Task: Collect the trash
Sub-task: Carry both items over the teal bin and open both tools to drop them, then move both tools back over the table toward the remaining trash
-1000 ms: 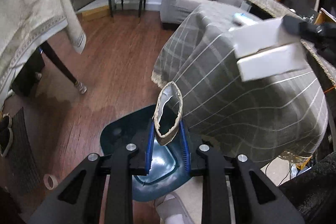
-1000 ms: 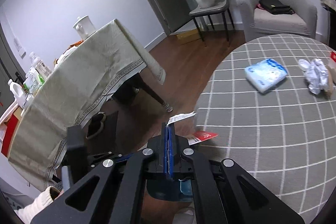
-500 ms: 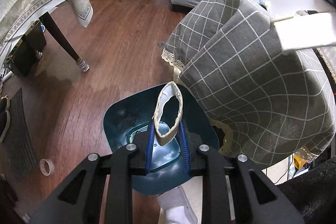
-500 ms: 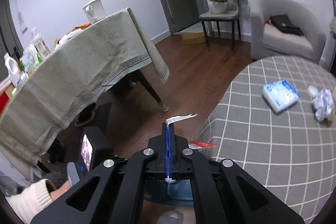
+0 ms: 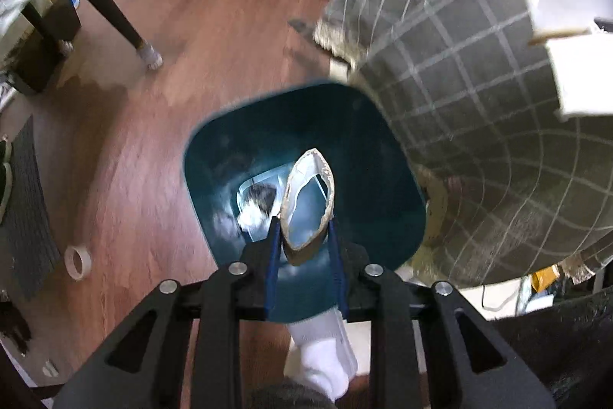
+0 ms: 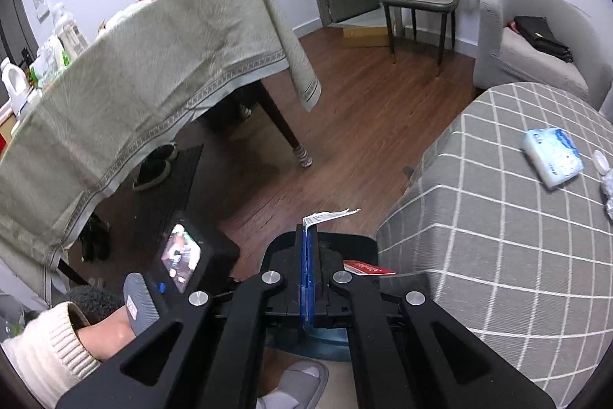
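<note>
My left gripper (image 5: 302, 236) is shut on a squashed cardboard tube (image 5: 308, 206) and holds it over the open mouth of the teal trash bin (image 5: 367, 140) on the floor. Some pale trash (image 5: 254, 204) lies at the bin's bottom. My right gripper (image 6: 308, 236) is shut on a thin wrapper with a white torn edge (image 6: 329, 216) and a red part (image 6: 367, 268), above the bin's dark rim (image 6: 341, 238). A crumpled white paper (image 6: 607, 184) lies on the grey checked table at the far right.
The grey checked table (image 6: 517, 236) stands right beside the bin, with a blue-white tissue pack (image 6: 553, 161) on it. A beige-clothed table (image 6: 134, 71) stands to the left. A tape roll (image 5: 76, 262) lies on the wooden floor. My slippered foot (image 5: 322, 359) is beside the bin.
My left gripper has moved forward and tipped down with the tube, so the bin mouth now fills the view under it. My right gripper has drifted left, away from the table top.
</note>
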Motion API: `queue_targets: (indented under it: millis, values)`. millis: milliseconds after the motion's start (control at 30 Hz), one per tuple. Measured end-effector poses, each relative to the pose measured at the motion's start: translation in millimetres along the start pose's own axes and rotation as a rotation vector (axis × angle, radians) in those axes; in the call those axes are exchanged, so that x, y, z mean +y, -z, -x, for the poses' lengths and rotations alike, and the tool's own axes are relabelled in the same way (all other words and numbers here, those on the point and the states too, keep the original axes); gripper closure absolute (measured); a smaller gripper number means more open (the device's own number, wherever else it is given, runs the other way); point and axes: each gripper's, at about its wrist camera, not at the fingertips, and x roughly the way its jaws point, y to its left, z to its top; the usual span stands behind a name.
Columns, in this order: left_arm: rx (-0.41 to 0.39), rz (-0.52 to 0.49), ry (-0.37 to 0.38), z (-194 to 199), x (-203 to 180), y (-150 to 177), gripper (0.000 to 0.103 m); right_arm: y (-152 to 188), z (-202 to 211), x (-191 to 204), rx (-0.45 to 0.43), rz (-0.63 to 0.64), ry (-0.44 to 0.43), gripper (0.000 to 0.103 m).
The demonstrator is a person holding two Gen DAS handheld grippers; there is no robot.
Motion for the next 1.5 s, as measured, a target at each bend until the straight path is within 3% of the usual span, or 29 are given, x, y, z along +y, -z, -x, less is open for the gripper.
queue_targets:
  millis: [33,100,367,633,833,1067,1267,1333,1367,1400,1433,1500]
  values:
    - [0.018,-0.001,-0.003,-4.2,0.4,2.0,0.073,0.4,-2.7,2.0,0.008,0.005,0.0,0.103]
    - [0.03,-0.002,-0.013,-8.1,1.7,4.2,0.054,1.3,-8.3,3.7,0.026,0.012,0.002,0.103]
    - [0.014,0.022,-0.028,-0.5,18.4,10.1,0.054,7.5,-40.7,10.2,0.122,0.021,0.036,0.103]
    - [-0.066,0.046,-0.069,27.3,39.7,15.7,0.051,17.5,-78.2,21.0,0.216,0.048,0.061,0.103]
    - [-0.159,0.034,-0.083,53.4,49.3,18.4,0.056,33.4,-114.2,13.5,0.302,0.043,0.088,0.103]
    - [-0.272,0.055,-0.071,83.2,60.5,15.8,0.078,53.5,-150.2,8.6,0.397,0.063,0.125,0.103]
    - [-0.386,0.052,-0.076,117.5,49.2,13.6,0.079,66.7,-170.6,13.1,0.455,0.096,0.133,0.102]
    - [-0.427,0.032,-0.08,131.8,40.7,13.5,0.079,70.4,-176.0,14.4,0.47,0.116,0.137,0.097]
    - [-0.439,0.028,-0.079,135.3,37.3,13.4,0.078,72.4,-176.0,12.9,0.471,0.115,0.137,0.081]
    - [-0.463,0.018,-0.078,141.9,33.0,12.9,0.078,74.6,-176.1,11.5,0.477,0.112,0.138,0.056]
    - [-0.475,0.007,-0.079,145.5,29.9,13.1,0.077,76.1,-175.3,10.8,0.475,0.115,0.137,0.047]
    - [-0.503,-0.042,-0.065,152.1,19.8,11.7,0.074,80.9,-168.4,8.7,0.474,0.125,0.122,0.043]
